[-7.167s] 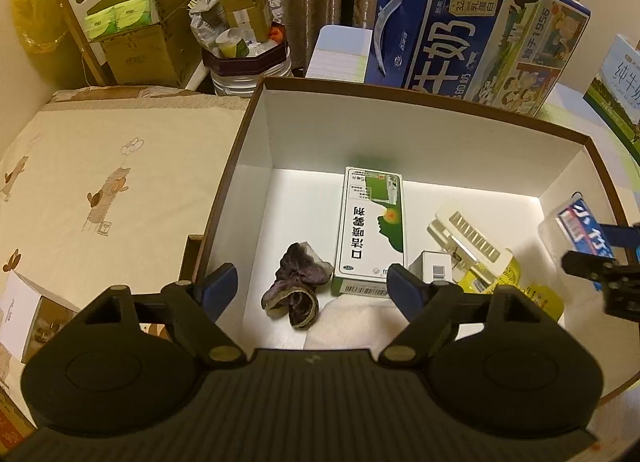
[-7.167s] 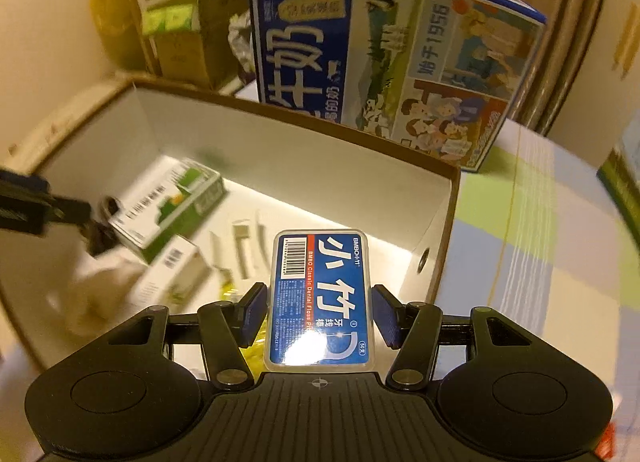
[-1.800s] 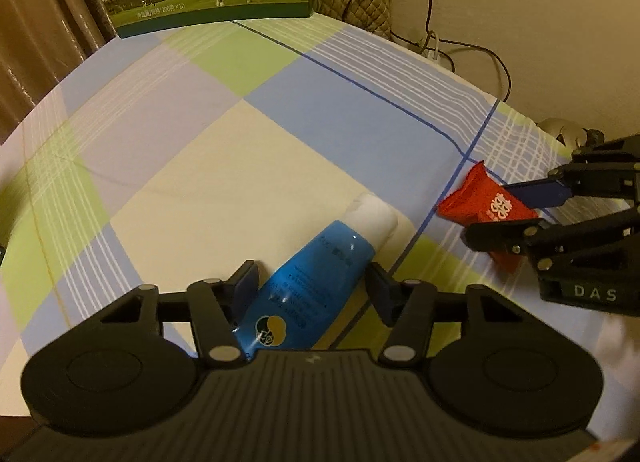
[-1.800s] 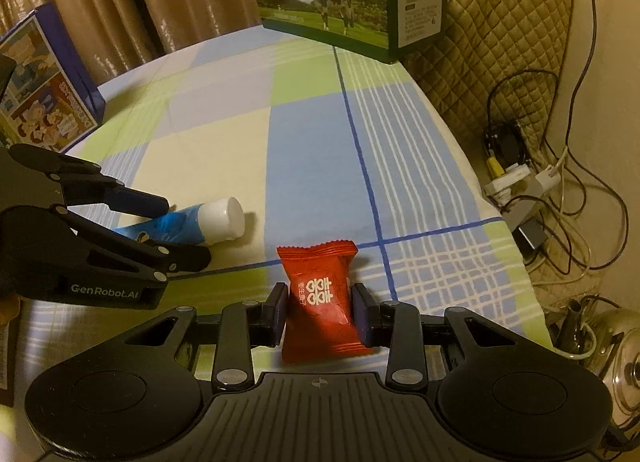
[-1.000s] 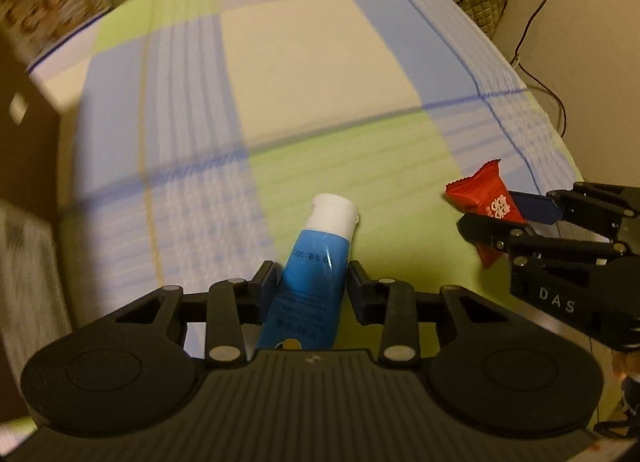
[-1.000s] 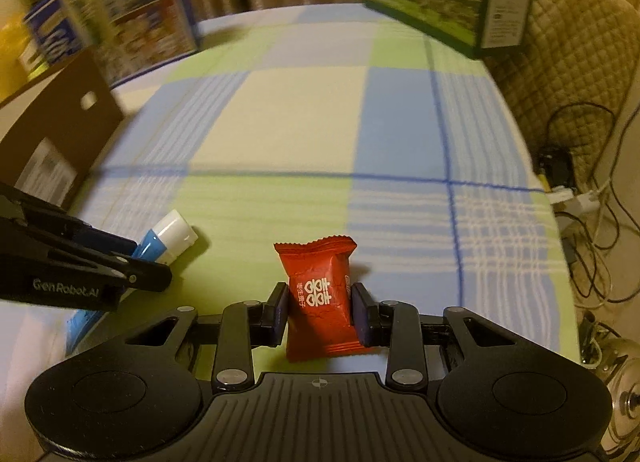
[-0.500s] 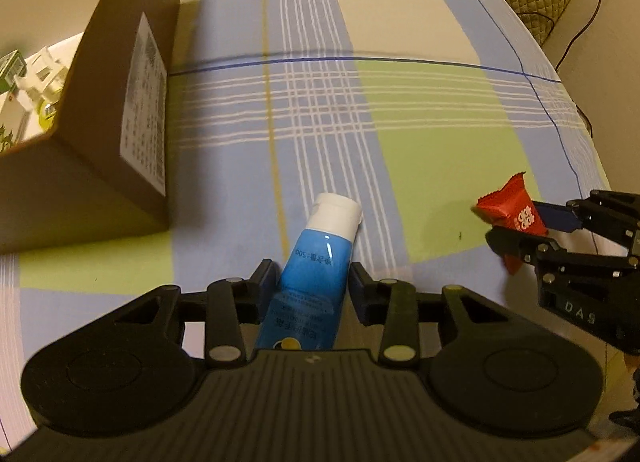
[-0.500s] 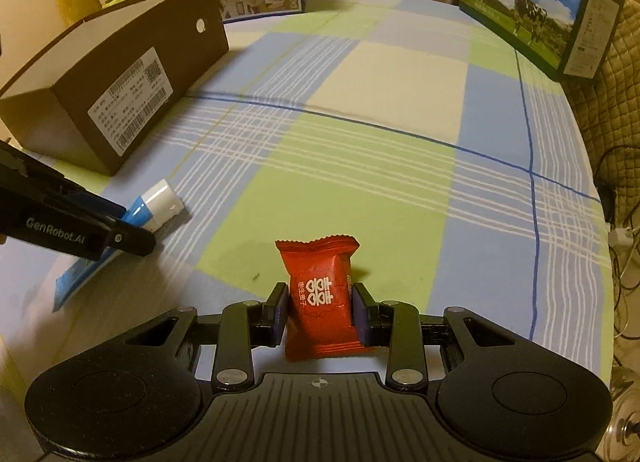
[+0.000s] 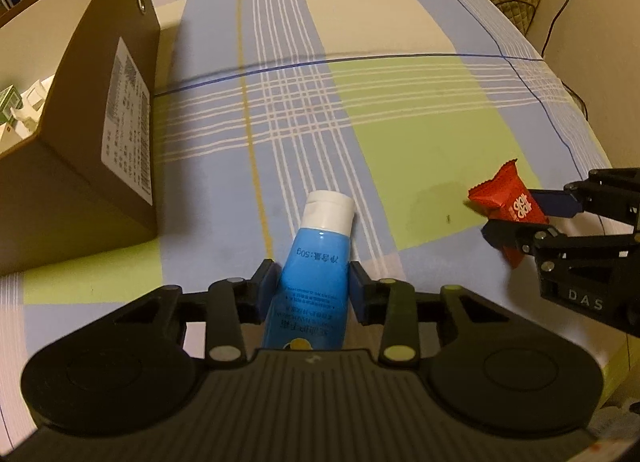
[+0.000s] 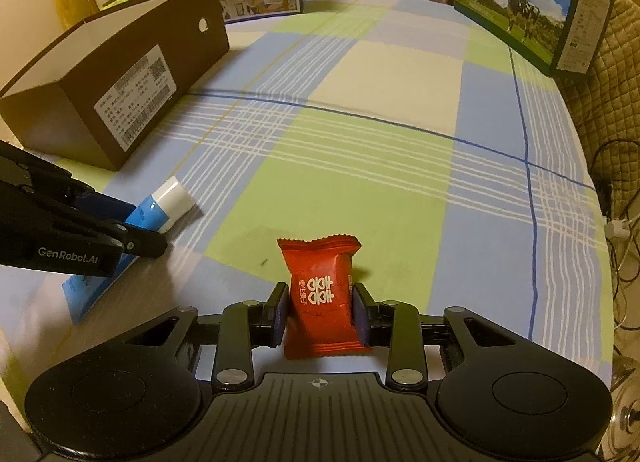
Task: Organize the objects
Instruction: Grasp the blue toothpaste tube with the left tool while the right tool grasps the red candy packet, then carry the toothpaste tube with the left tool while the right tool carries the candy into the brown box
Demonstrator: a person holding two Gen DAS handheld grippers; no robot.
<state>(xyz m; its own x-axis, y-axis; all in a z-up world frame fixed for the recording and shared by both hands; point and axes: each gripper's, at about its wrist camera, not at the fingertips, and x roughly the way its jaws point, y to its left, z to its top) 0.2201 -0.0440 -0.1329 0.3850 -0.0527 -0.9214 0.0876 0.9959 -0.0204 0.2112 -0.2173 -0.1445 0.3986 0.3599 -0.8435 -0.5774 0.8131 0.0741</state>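
Left wrist view: left gripper point(image 9: 313, 286) is clamped on a blue tube with a white cap point(image 9: 320, 258), pads on both sides of the tube body, cap pointing forward. Tube is held above the checked tablecloth point(image 9: 400, 74), near the table's front edge. Brown cardboard box point(image 9: 100, 142) sits to the left, open top, printed label on its near wall; white and green items are partly visible inside. Right gripper point(image 9: 516, 218) enters from the right edge, holding a red candy packet point(image 9: 506, 202).

Right wrist view: right gripper point(image 10: 320, 316) is closed on the red candy packet point(image 10: 322, 294), packet upright between the pads. Left gripper point(image 10: 132, 230) with the tube point(image 10: 160, 208) is at left, just short of the box point(image 10: 116, 82). Two milk cartons point(image 10: 520, 2) stand along the table's far edge.

Step in hand, as judged: transport, both items gripped, neither yet in the box. Next move calls for lifting each over the box's near wall, then releasing inside.
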